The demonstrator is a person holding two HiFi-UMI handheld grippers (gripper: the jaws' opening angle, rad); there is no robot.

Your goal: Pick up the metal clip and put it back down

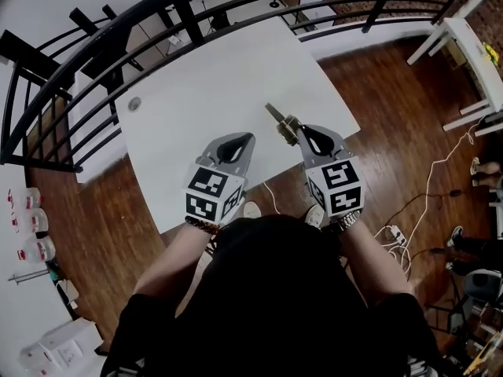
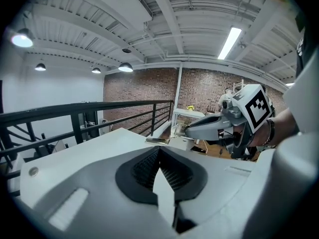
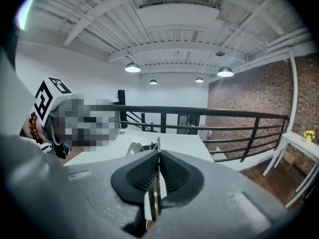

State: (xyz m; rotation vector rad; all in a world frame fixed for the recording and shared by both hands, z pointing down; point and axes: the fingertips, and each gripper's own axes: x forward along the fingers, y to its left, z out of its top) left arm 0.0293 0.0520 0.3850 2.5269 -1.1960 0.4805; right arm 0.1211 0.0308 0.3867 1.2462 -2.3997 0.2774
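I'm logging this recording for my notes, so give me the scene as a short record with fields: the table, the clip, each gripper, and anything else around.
surface: white table
metal clip: held at one end, sticking out past the jaws over the table
right gripper: shut on the metal clip
left gripper: shut, nothing in it
clip clear of table: cannot tell
other item: small round disc near the table's left edge
surroundings: black railing, wooden floor

The place is an industrial loft workspace on a mezzanine. It has a red brick wall (image 2: 139,86), a white beamed ceiling (image 3: 174,24) with pendant lamps (image 3: 132,67), a black metal railing (image 3: 234,114), a dark wooden floor (image 1: 385,100) and a white rectangular counter (image 1: 212,85).
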